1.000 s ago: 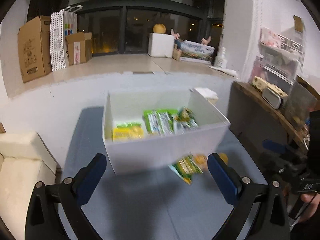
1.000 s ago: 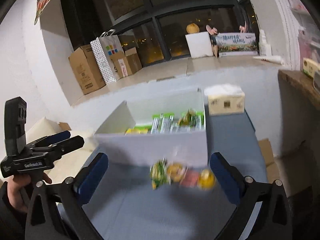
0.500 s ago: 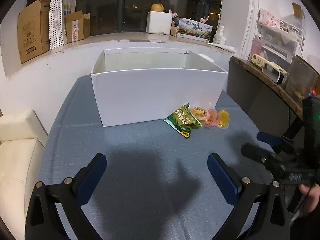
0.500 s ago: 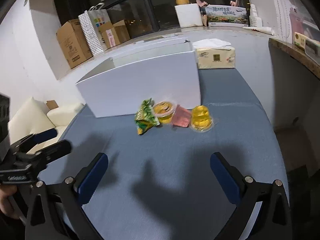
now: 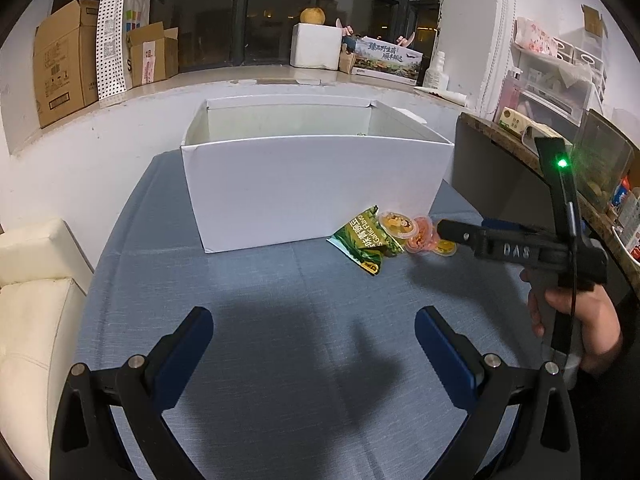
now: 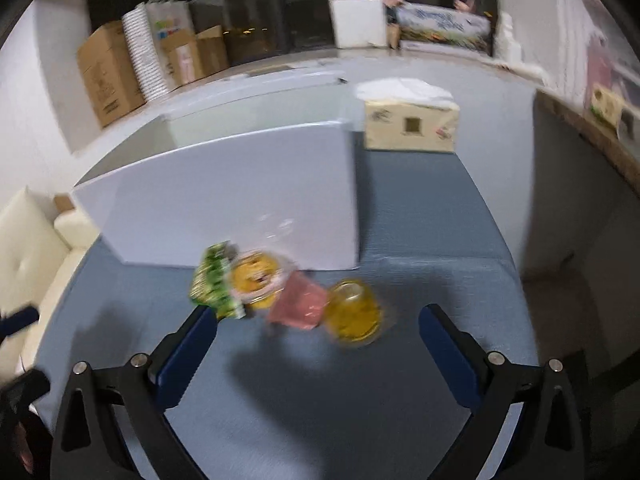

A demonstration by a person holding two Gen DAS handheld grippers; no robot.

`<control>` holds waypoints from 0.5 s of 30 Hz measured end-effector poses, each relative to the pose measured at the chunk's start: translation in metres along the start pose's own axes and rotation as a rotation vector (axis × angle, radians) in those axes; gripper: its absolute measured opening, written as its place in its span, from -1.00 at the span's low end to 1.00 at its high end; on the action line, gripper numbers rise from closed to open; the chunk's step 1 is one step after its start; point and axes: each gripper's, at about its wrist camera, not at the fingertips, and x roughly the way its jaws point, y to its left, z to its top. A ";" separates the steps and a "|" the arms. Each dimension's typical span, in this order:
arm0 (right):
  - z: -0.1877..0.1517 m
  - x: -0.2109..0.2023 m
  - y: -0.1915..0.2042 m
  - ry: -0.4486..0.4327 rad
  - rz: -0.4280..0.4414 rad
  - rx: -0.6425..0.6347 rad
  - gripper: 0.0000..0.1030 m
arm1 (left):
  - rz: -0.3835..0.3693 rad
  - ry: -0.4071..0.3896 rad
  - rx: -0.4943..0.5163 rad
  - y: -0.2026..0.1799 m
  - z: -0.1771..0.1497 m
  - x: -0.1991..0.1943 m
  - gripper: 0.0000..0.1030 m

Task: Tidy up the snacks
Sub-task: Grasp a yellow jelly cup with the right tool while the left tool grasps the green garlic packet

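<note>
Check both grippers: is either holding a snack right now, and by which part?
Nothing is held. The left gripper is open over bare cloth. The right gripper has just been closing slightly, open, with the pink packet and yellow cup ahead, ungripped.

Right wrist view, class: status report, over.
Both grippers open: left, right, jaws just narrowing, empty. Snacks loose before white box. Path clear.

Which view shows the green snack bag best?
Left wrist view: the green snack bag is sharp, its print readable, lying on the blue tablecloth before the white box. In the right wrist view it is motion-blurred, just beyond one finger of the open tongs.
</note>
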 end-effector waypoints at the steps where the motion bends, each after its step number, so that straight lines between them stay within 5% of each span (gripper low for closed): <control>1: -0.001 0.002 -0.007 0.018 -0.008 0.025 0.75 | -0.002 0.000 -0.004 0.001 0.000 0.000 1.00; 10: -0.003 0.023 -0.018 0.056 -0.046 0.022 0.48 | -0.014 0.006 0.006 -0.001 -0.001 0.005 1.00; 13: -0.001 0.036 -0.020 0.077 -0.019 0.032 0.04 | -0.007 0.011 0.008 -0.001 -0.002 0.006 1.00; 15: -0.002 0.037 -0.020 0.065 -0.020 0.029 -0.04 | -0.011 0.017 0.014 -0.002 -0.003 0.008 1.00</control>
